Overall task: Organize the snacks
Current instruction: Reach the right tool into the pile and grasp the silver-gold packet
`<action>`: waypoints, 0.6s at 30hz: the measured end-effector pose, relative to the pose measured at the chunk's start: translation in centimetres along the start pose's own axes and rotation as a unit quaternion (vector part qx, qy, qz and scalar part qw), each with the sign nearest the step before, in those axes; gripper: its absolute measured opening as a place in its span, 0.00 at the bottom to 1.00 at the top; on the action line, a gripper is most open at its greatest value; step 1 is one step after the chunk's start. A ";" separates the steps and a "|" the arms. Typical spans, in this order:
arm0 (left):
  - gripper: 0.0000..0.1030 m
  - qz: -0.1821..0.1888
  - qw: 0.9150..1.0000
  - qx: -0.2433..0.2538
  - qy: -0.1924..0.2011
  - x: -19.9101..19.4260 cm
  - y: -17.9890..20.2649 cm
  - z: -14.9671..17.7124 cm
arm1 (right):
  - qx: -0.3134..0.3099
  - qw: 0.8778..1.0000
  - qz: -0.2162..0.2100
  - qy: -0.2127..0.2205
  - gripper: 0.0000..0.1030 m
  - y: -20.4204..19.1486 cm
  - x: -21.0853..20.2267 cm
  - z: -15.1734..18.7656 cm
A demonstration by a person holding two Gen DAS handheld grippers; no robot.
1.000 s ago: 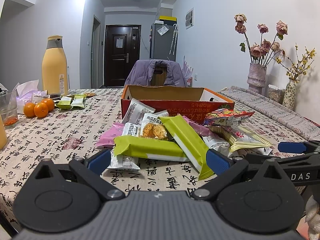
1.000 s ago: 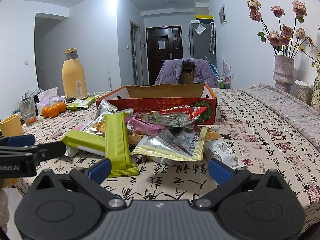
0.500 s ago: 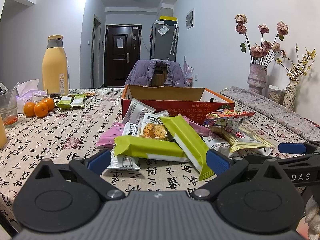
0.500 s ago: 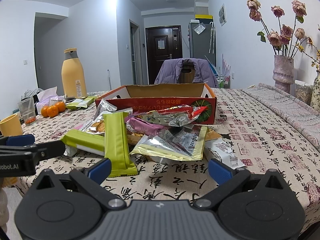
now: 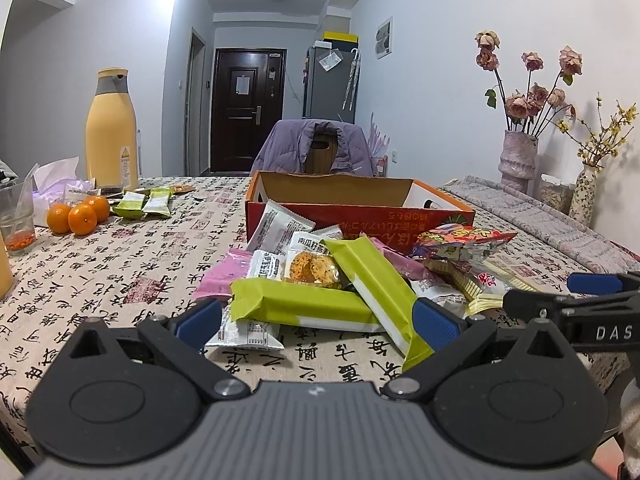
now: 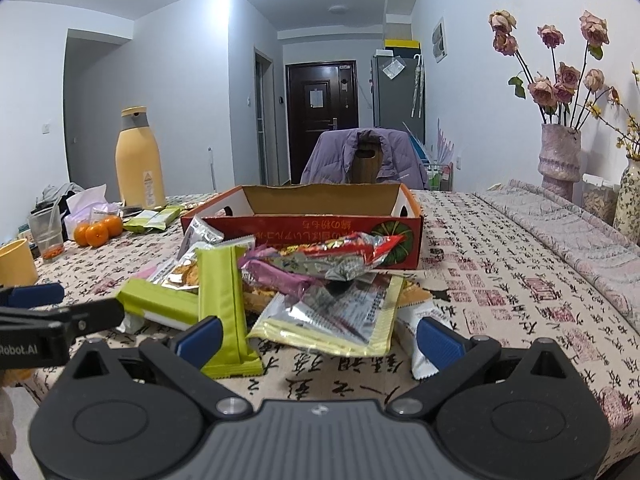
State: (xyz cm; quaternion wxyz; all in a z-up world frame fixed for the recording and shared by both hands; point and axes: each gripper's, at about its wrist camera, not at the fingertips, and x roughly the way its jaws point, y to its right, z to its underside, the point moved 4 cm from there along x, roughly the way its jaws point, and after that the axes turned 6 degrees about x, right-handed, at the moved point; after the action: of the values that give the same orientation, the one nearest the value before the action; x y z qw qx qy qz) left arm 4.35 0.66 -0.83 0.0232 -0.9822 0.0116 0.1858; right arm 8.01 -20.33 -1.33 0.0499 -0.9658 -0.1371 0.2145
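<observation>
A heap of snack packets lies on the patterned tablecloth in front of an open red cardboard box (image 5: 360, 222) (image 6: 304, 228). Two green bars (image 5: 296, 306) (image 6: 222, 292) lie at the near edge of the heap, with a pink packet (image 5: 218, 276), a red foil bag (image 6: 340, 254) and a yellow-edged foil pack (image 6: 340, 320) among the rest. My left gripper (image 5: 318, 322) is open just short of the green bars. My right gripper (image 6: 318, 338) is open in front of the foil pack, holding nothing. Each gripper shows at the edge of the other's view.
Three oranges (image 5: 78, 216), small green packets (image 5: 142, 204), a tall yellow bottle (image 5: 112, 132) and a plastic cup (image 5: 16, 216) stand at the left. A yellow cup (image 6: 16, 262) is near the left edge. Vases with flowers (image 5: 518, 160) stand at the right. A chair with a purple jacket (image 5: 316, 148) is behind the box.
Both grippers have crept slightly forward toward the heap. Nothing was gripped or moved.
</observation>
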 end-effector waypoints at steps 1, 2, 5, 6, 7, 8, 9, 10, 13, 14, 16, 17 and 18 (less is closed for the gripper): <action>1.00 0.000 1.000 0.000 0.000 0.1 -0.1 0.0 | 0.000 1.000 0.001 0.000 1.00 0.0 0.1 -0.2; 1.00 -0.001 1.000 -0.001 -0.001 0.2 -0.2 0.0 | -0.001 1.000 0.001 0.001 1.00 0.0 0.2 -0.5; 1.00 -0.002 1.000 -0.004 -0.003 0.5 -0.5 -0.1 | -0.003 1.000 0.004 0.000 1.00 -0.1 0.7 -1.0; 1.00 -0.002 1.000 -0.005 -0.004 0.6 -0.5 -0.1 | -0.005 1.000 0.006 -0.001 1.00 -0.2 0.9 -1.2; 1.00 -0.002 1.000 -0.005 -0.005 0.8 -0.6 -0.2 | -0.007 1.000 0.008 -0.003 1.00 -0.3 1.2 -1.3; 1.00 -0.003 1.000 -0.006 -0.006 0.9 -0.7 -0.2 | -0.009 1.000 0.010 -0.006 1.00 -0.4 1.5 -1.4; 1.00 -0.004 1.000 -0.007 -0.006 1.0 -0.8 -0.2 | -0.011 1.000 0.013 -0.010 1.00 -0.5 1.9 -1.5; 1.00 -0.004 1.000 -0.008 -0.007 1.2 -1.0 -0.2 | -0.011 1.000 0.016 -0.014 1.00 -0.5 2.3 -1.7; 1.00 -0.007 1.000 -0.010 -0.009 1.5 -1.3 -0.3 | -0.014 0.999 0.026 -0.035 1.00 -0.4 3.7 -2.1; 1.00 -0.007 1.000 -0.010 -0.010 1.6 -1.3 -0.3 | -0.015 0.999 0.029 -0.043 1.00 -0.4 4.2 -2.2; 1.00 -0.008 1.000 -0.012 -0.012 1.8 -1.5 -0.2 | -0.015 0.997 0.040 -0.062 1.00 -0.2 5.5 -2.4; 1.00 -0.008 1.000 -0.013 -0.013 1.9 -1.5 -0.2 | -0.012 0.997 0.043 -0.069 1.00 0.0 6.0 -2.6; 1.00 -0.009 1.000 -0.014 -0.014 2.0 -1.6 -0.1 | -0.008 0.996 0.044 -0.075 0.99 0.2 6.5 -2.7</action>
State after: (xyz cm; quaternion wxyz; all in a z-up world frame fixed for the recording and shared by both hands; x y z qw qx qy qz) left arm 6.31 2.26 -1.37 0.0117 -0.9798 0.0002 0.1997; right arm 14.87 -18.73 -1.50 0.0221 -0.9525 -0.0997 0.2870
